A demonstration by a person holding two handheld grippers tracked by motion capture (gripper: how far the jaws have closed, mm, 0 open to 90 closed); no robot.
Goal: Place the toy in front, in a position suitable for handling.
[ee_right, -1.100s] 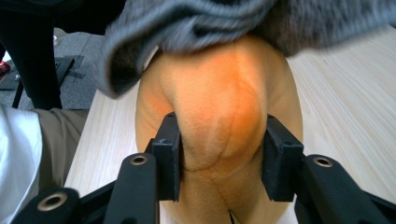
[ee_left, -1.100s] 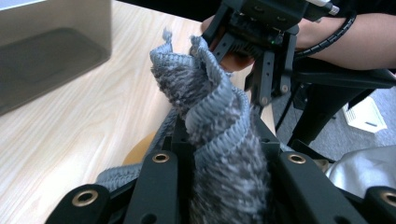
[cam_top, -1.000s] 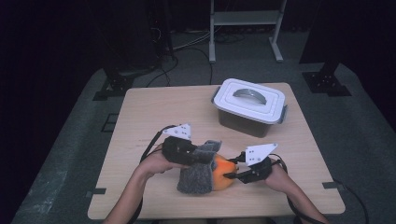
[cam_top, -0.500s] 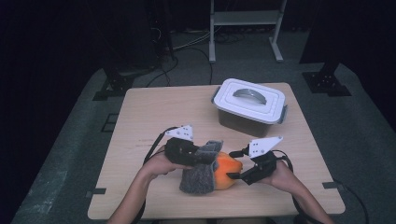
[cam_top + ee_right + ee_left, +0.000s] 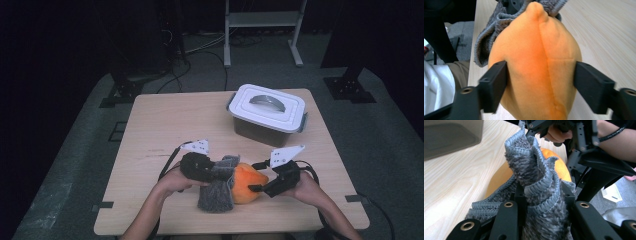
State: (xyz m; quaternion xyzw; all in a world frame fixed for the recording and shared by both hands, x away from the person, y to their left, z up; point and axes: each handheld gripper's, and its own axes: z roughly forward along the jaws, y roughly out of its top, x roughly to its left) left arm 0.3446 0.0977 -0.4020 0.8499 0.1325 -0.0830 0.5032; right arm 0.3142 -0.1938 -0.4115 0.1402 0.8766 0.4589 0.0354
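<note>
An orange plush fruit [image 5: 246, 182] lies near the table's front edge, partly draped by a grey knitted cloth [image 5: 216, 192]. My left gripper [image 5: 212, 172] is shut on a bunched fold of the cloth [image 5: 534, 170], which stands up between its jaws with the fruit [image 5: 560, 167] behind. My right gripper [image 5: 256, 187] comes in from the right. Its jaws have just been opening and now stand wide on either side of the fruit [image 5: 536, 62], which sits between them unpinched. The cloth [image 5: 486, 47] hangs behind the fruit's far side.
A lidded white and grey plastic box [image 5: 267, 114] stands at the back right of the wooden table [image 5: 170, 120]. Cables trail from both grippers toward the person. Dark floor and a white stand's legs [image 5: 260, 30] lie beyond the table.
The left hand has sunk a little toward the fruit with the cloth still in its jaws. The right gripper has stayed at the fruit and its jaws have spread apart.
</note>
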